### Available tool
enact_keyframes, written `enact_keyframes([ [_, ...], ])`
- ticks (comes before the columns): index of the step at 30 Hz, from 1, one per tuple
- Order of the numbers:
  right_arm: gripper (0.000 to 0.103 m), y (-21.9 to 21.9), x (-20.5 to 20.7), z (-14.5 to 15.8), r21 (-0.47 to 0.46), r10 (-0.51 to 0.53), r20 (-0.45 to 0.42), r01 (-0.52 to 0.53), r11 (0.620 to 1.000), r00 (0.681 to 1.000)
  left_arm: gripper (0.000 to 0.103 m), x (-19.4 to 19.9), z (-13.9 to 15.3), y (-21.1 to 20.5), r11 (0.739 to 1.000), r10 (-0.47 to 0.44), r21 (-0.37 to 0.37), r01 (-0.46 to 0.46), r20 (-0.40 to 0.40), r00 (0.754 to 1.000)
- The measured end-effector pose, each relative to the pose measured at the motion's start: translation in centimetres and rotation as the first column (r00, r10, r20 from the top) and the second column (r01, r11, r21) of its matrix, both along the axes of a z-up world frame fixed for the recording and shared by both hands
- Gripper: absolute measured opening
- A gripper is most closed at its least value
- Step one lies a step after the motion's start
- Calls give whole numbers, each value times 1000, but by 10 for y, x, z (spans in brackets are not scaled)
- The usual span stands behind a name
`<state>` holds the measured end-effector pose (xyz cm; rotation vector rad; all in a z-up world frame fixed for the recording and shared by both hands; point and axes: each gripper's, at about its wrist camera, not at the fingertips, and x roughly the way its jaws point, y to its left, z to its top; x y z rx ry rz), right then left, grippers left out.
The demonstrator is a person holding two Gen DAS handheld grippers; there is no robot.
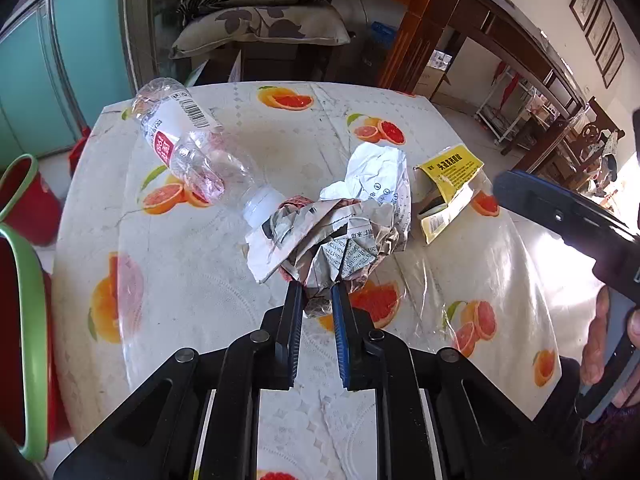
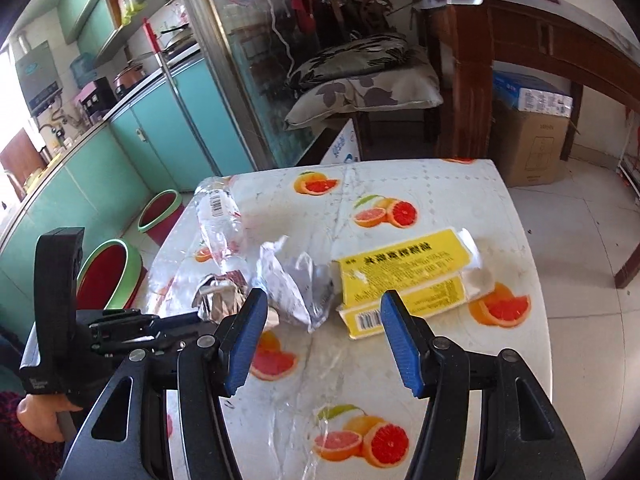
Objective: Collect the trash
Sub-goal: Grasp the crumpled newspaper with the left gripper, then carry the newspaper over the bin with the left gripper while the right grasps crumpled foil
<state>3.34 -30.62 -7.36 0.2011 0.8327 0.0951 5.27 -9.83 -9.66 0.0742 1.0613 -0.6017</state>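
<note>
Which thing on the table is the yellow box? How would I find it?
Start at the table with the orange-slice cloth. Right of the crumpled white paper lies the yellow box, flat and squashed. It is the only yellow thing there, with black writing and a barcode.

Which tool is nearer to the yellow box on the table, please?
The right. The right tool hangs open just in front of the yellow box, which shows between its fingers. The left tool is off to the side, shut on the crumpled newspaper.
</note>
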Motion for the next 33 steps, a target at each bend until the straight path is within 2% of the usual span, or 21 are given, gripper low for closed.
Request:
enact_keyframes([
  [4,58,24,33,-12,-30,71,-46,-72,997,996,14,-1,4,5,1000,8,-3,-8,9,1000],
  [8,57,38,52,-27,-46,91,-83,-95,994,992,14,1,3,11,1000,20,-10,-20,3,1000],
  [9,49,41,56,-32,-50,98,-99,-103,993,990,14,2,2,13,1000,23,-11,-23,-2,1000],
  [10,28,45,60,-36,-51,109,-117,-116,992,987,14,4,1,13,1000,27,-12,-27,-4,1000],
  [12,5,50,65,-45,-56,123,-149,-133,990,981,14,4,1,17,999,34,-12,-34,-8,999],
  [13,3,52,66,-48,-59,128,-161,-139,989,979,14,4,0,20,999,38,-15,-38,-10,999],
  [17,0,54,58,-44,-58,119,-130,-127,990,984,14,3,-1,31,998,55,-22,-56,-14,998],
  [22,0,54,35,-17,-56,98,-55,-101,993,994,14,-1,-2,46,996,85,-26,-85,-19,996],
  [28,0,54,8,11,-59,62,23,-61,996,998,14,-8,7,61,994,107,-29,-107,-3,994],
  [33,0,57,-8,23,-52,51,47,-49,997,998,14,-9,17,73,991,127,-34,-126,24,992],
])
